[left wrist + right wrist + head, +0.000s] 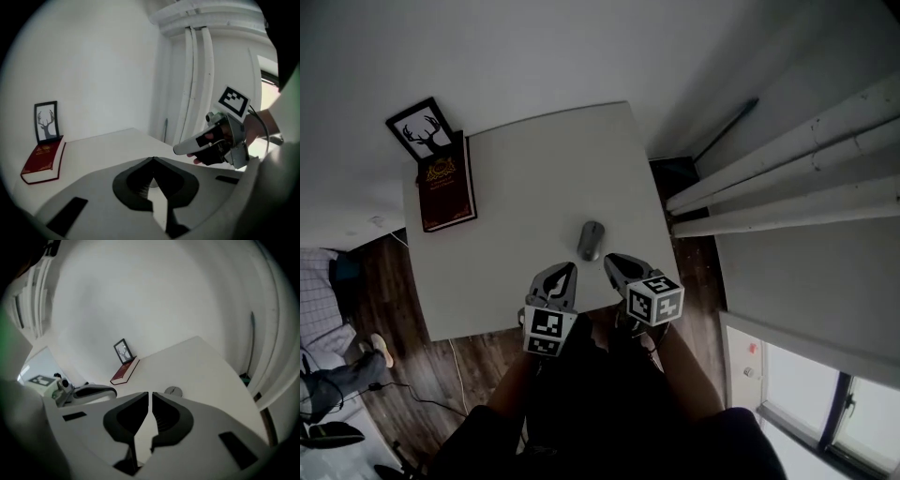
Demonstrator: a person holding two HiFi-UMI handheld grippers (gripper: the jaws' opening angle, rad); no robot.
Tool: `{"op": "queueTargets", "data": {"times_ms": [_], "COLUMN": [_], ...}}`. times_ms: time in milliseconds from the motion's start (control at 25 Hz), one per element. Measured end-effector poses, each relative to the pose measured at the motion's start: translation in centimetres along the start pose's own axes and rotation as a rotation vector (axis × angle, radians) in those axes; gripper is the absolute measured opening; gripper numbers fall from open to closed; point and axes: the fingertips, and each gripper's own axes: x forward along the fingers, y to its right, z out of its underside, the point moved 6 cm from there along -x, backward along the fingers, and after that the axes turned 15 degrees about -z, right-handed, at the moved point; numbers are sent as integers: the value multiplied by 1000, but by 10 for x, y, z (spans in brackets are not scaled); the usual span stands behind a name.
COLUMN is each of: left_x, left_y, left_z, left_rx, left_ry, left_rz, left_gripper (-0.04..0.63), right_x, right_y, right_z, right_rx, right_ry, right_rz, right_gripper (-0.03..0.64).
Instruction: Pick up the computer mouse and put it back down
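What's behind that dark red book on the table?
A black-framed deer picture stands upright just behind the book. The book covers its bottom edge, so what props it is unseen.

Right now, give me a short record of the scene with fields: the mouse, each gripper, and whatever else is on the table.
mouse: grey computer mouse lying on the white table, near its front edge, touched by nothing
left gripper: jaws shut, empty, just short of the mouse
right gripper: jaws shut, empty, just short of the mouse
other items: red book flat at the far left corner; framed deer picture upright behind it
task state: mouse not yet picked up
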Motion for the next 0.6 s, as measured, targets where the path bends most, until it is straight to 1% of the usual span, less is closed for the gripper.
{"op": "queueTargets", "data": {"times_ms": [80,160,240,280,360,440,600], "left_x": [18,38,56,63,74,80,85], "left_y": [0,1,-3,-5,-8,-8,-8], "left_z": [8,12,14,15,16,19,25], "left_rx": [80,156,204,217,221,202,148], "left_ry": [-37,-64,-85,-96,-127,-167,-220], "left_rz": [47,101,139,152,177,201,201], "left_gripper": [3,2,2,2,2,2,3], "right_x": [6,8,7,6,2,-2,-2], "right_y": [8,14,16,16,17,19,21], "right_z": [4,7,10,12,17,22,27], "right_rx": [77,100,113,120,133,152,169], "right_ry": [12,16,20,25,39,51,43], "right_rz": [12,52,85,96,115,130,133], "right_gripper": [26,43,82,90,92,91,91]}}
